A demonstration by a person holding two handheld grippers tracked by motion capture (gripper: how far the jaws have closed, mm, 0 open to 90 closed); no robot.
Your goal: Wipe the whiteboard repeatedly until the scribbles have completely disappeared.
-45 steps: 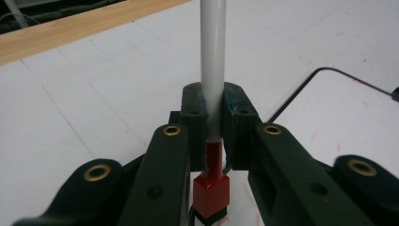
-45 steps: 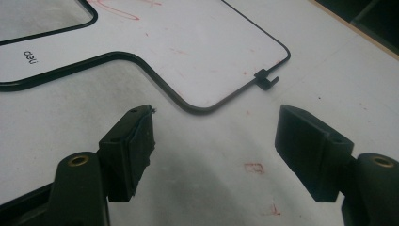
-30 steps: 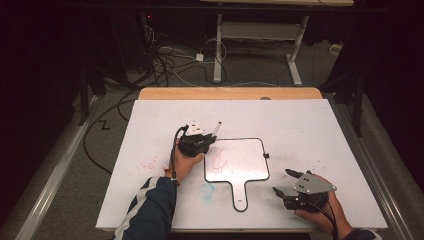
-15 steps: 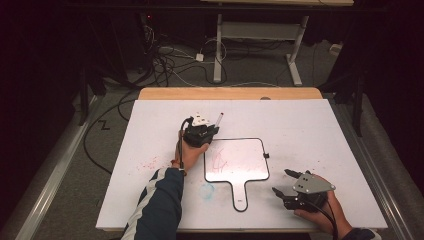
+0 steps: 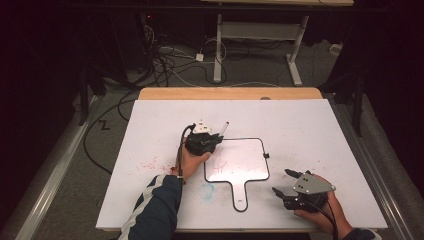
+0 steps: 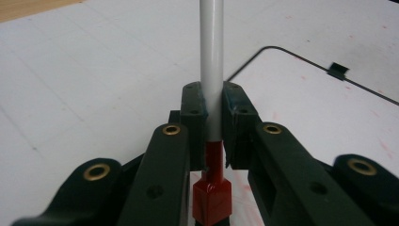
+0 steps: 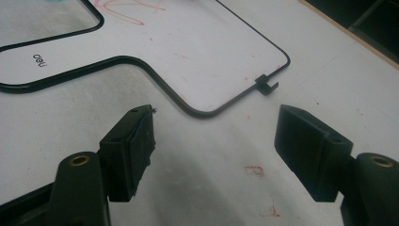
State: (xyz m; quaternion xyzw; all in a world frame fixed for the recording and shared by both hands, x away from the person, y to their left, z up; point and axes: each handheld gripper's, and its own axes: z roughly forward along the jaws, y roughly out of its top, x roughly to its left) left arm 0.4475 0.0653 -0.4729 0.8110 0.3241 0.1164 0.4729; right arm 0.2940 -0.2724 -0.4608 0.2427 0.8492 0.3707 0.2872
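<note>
Gripping marker (image 6: 211, 70), left tongs (image 5: 202, 140) over whiteboard (image 5: 250, 160) corner.

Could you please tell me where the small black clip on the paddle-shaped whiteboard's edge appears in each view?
High view: the small black clip sits on the black-rimmed paddle-shaped whiteboard's right edge, centre frame.
Left gripper view: upper right.
Right gripper view: right of centre.
Shared landmark: the whiteboard's black rim.

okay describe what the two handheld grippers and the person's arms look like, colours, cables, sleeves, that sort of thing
Both the left gripper and the right gripper are black, each topped by a grey three-cornered plate and trailing a black cable. Their jaw arms carry brass-ringed holes and end in flat dark pads. The left forearm wears a dark blue sleeve with white stripes.
</note>
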